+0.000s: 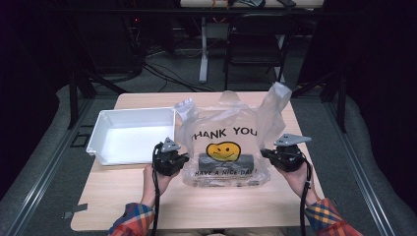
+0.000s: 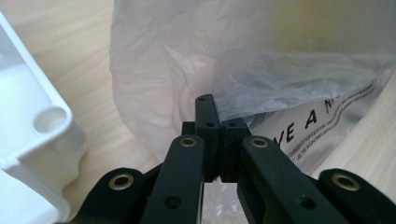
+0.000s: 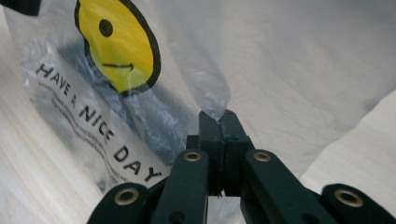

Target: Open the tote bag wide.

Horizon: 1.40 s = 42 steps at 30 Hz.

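Plastic bag (image 1: 223, 147), translucent, yellow smiley, upright

Both forearms enter from the near edge in plaid sleeves, the left gripper (image 1: 183, 160) and the right gripper (image 1: 265, 153) held level and pointing inward toward each other, each hand wrapped around its body, jaws pressed fully together.
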Each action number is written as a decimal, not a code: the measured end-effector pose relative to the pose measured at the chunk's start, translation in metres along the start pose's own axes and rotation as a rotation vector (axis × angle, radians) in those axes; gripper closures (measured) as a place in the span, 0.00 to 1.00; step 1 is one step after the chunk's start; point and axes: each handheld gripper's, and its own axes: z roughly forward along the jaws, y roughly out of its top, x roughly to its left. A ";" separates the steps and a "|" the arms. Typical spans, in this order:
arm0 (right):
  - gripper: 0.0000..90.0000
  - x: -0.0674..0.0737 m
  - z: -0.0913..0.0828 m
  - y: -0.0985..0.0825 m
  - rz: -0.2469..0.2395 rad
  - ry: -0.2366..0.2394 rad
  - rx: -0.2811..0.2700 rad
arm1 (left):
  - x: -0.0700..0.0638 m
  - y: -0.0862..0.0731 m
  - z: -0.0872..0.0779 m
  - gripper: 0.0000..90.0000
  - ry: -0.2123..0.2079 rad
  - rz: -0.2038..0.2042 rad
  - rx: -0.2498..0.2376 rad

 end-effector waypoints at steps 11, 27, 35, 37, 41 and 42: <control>1.00 -0.001 0.025 -0.018 0.002 0.031 0.123 | 0.005 -0.011 0.010 1.00 -0.054 -0.025 0.100; 1.00 -0.004 0.038 -0.033 0.011 0.066 0.252 | 0.006 -0.023 0.024 1.00 -0.068 0.001 0.271; 0.99 -0.005 0.046 -0.037 -0.022 0.056 0.326 | 0.003 -0.023 0.029 1.00 -0.041 0.036 0.314; 0.94 -0.005 0.046 -0.036 -0.016 0.035 0.342 | 0.004 -0.023 0.029 1.00 -0.041 0.029 0.310; 0.69 -0.015 0.030 -0.034 0.010 0.066 0.322 | 0.005 -0.023 0.027 1.00 -0.037 0.022 0.302; 0.66 -0.017 0.025 -0.033 0.020 0.065 0.323 | 0.005 -0.023 0.027 1.00 -0.036 0.024 0.303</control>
